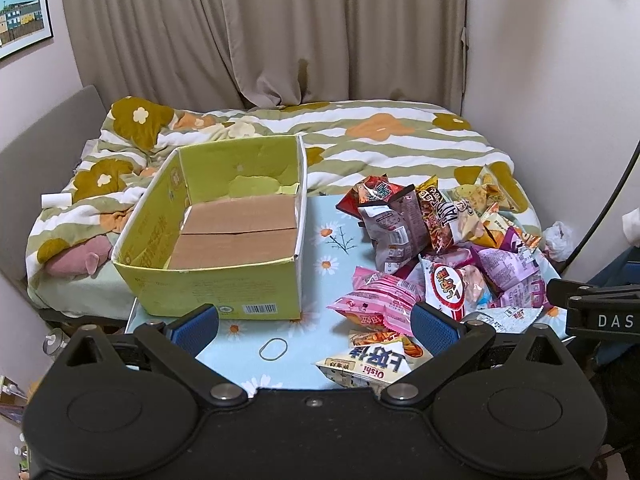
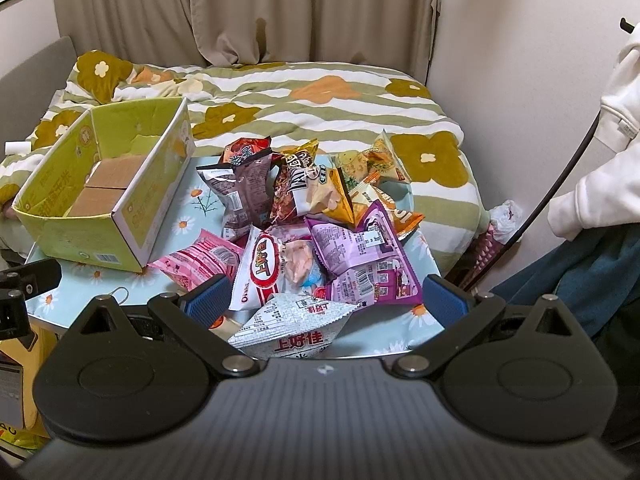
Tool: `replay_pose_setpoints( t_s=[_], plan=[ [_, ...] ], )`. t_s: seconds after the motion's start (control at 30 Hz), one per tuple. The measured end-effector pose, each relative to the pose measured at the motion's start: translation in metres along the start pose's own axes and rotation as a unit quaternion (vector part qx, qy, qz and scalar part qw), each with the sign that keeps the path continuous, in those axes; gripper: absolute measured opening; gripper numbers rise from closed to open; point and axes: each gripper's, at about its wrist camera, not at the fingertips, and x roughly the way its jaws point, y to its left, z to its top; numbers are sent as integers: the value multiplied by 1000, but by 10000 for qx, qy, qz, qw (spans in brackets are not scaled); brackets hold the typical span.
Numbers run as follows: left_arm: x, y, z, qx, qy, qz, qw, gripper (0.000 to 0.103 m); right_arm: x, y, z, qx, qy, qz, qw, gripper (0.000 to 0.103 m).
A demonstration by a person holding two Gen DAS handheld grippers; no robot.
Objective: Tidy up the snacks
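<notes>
Here, I hold 2 grippers above a small table [image 1: 340, 240] with a daisy-print cover, pushed against a bed [image 1: 400, 136]. My left gripper [image 1: 316, 326] has its fingers spread wide, holding nothing; my right gripper [image 2: 326, 298] is likewise spread and empty. An empty green cardboard box [image 1: 224, 292] sits on the table's left side, open top up, probably waiting to receive the snacks. The snack bags [image 2: 320, 220] lie heaped loosely to its right, overlapping one another. A rubber band [image 1: 273, 349] lies on the table near my left fingers.
</notes>
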Motion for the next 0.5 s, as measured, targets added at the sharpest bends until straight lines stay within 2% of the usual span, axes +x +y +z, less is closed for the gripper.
replay_pose_setpoints(
  t_s=[0.5],
  plan=[
    [-2, -1, 0, 32, -10, 7, 10000, 103, 0, 0, 0, 12, 8, -14, 10000, 103]
  ],
)
